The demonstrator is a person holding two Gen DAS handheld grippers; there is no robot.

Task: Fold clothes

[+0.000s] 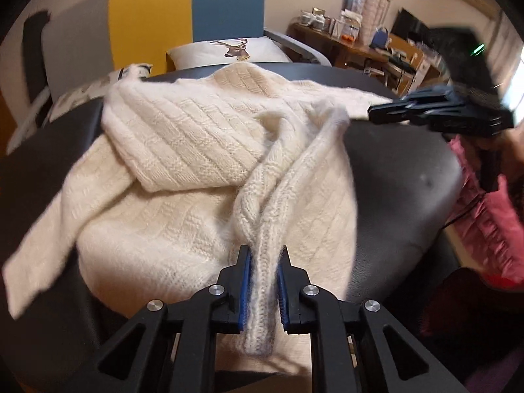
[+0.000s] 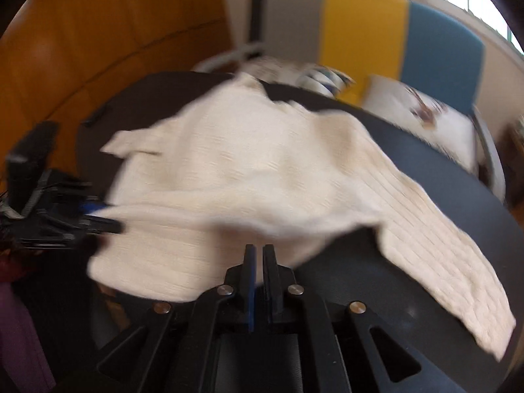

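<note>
A cream cable-knit sweater (image 1: 183,150) lies spread on a round black table (image 1: 402,170). My left gripper (image 1: 264,255) is shut on a bunched edge of the sweater at its near side. My right gripper (image 2: 259,249) looks shut on the sweater (image 2: 255,163) at its near edge, though that view is blurred. In the left wrist view the right gripper (image 1: 373,111) holds the sweater's far right edge. In the right wrist view the left gripper (image 2: 111,219) shows at the left, at the sweater's edge. One sleeve (image 2: 448,262) lies out to the right.
A chair with grey, yellow and blue back panels (image 1: 186,9) stands behind the table with a deer-print pillow (image 1: 229,50) on it. A cluttered wooden desk (image 1: 357,42) is at the back right. Pink fabric (image 1: 491,216) is at the right. A wooden wall (image 2: 82,49) is on the left.
</note>
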